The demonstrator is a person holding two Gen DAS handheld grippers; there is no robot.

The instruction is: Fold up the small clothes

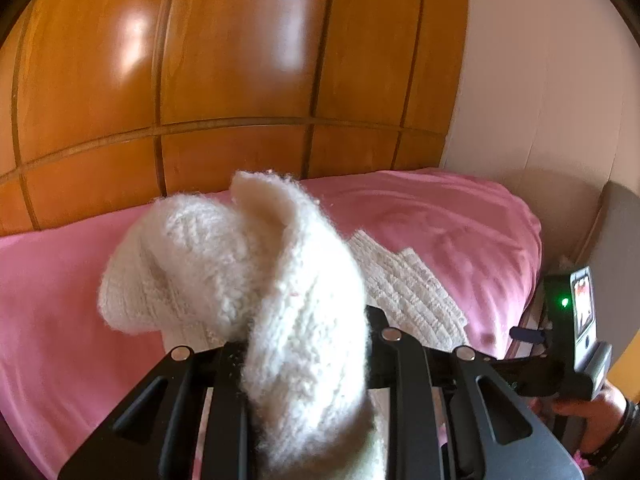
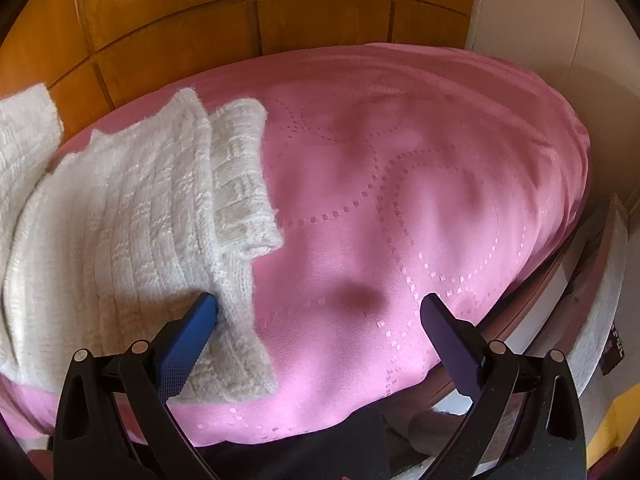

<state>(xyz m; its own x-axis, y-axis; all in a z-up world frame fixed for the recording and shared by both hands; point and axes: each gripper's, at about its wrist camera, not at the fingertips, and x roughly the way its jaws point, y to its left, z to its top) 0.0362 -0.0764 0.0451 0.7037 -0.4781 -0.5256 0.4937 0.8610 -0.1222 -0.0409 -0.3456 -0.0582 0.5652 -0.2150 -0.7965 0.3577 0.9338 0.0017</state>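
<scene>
White knitted wool filled the left gripper (image 1: 308, 364), whose jaws were clamped on a lifted fold of the small sweater (image 1: 256, 264) held up above the pink bed cover (image 1: 440, 216). The right gripper (image 2: 320, 308) stood wide apart, holding nothing, its blue left finger (image 2: 188, 340) touching the edge of the sweater's body where it lay flat on the bed, its other finger over bare cover. Behind the bed rose a glossy wooden headboard (image 1: 240, 60).
</scene>
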